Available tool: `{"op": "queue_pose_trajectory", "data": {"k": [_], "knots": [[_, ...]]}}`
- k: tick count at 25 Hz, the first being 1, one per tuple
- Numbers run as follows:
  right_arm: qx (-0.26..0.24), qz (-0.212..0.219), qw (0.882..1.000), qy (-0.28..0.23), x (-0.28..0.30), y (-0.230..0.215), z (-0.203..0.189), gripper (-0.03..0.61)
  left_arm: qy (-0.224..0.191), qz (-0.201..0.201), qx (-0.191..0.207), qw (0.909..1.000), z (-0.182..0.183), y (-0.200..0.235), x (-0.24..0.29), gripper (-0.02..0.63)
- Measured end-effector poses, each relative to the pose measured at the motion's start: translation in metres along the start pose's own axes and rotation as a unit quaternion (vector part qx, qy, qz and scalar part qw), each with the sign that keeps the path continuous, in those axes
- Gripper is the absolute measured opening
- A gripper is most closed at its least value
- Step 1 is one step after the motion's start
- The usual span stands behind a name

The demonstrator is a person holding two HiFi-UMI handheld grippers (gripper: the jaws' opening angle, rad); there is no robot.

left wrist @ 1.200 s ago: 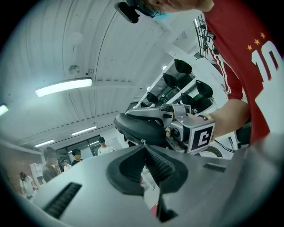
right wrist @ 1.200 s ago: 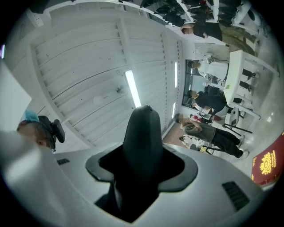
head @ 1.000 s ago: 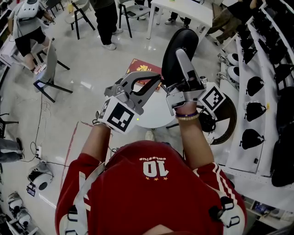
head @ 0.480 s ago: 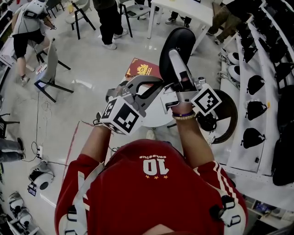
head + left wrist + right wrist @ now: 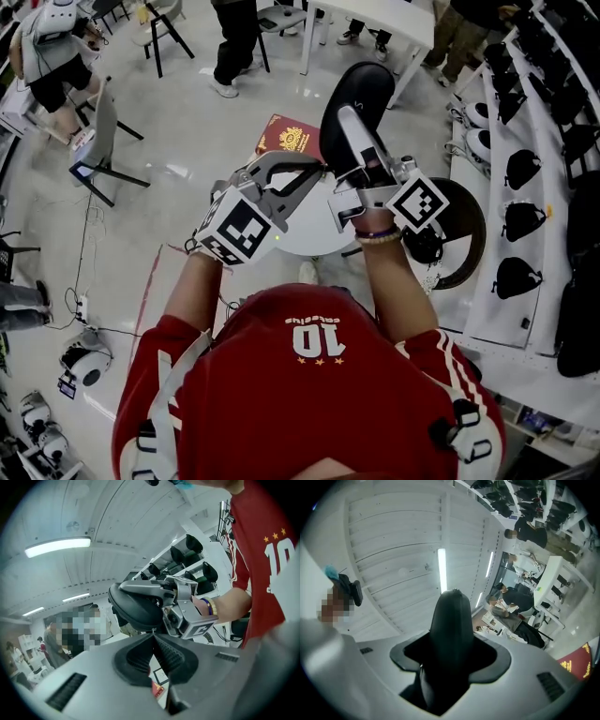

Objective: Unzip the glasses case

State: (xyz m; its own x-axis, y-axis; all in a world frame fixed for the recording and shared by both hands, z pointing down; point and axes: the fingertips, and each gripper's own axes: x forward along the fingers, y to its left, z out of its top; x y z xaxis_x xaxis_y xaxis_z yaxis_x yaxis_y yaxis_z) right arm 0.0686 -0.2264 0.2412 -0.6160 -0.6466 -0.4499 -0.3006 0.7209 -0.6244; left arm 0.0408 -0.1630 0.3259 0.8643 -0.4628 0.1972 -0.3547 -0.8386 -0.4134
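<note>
Now: right gripper (image 5: 349,127) clamps the black case (image 5: 366,89), held upright in the air over the round table (image 5: 309,234). Its jaws have just been opening slightly, and the case fills the gap between them. Left gripper (image 5: 319,172) has its jaws closed, tips at the case's lower edge beside a small metal tab (image 5: 152,631). Whether the tab is pinched is unclear. Red booklet (image 5: 291,139) lies at the table's far edge.

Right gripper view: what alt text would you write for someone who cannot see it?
A black glasses case stands clamped between the two jaws of the right claw, pointing up at a white panelled ceiling with a strip light. A red booklet shows at lower right.
</note>
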Motion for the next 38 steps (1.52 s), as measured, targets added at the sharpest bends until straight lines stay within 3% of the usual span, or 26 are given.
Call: {"op": "queue_pose_trajectory", "data": {"k": [11,29,38], "knots": [[0.018,0.007,0.999,0.029,-0.002,-0.009,-0.005,0.261,-0.006,0.000,-0.013,0.9999,-0.006,0.005,-0.002,0.008],[0.018,0.041,0.992,0.115,-0.007,-0.005,-0.017,0.261,-0.007,0.067,-0.010,0.9977,-0.003,0.061,-0.025,0.007],[0.063,0.021,0.996,0.056,-0.007,-0.012,-0.004,0.242,-0.013,0.074,0.002,0.9972,0.005,0.066,-0.026,0.006]]}}
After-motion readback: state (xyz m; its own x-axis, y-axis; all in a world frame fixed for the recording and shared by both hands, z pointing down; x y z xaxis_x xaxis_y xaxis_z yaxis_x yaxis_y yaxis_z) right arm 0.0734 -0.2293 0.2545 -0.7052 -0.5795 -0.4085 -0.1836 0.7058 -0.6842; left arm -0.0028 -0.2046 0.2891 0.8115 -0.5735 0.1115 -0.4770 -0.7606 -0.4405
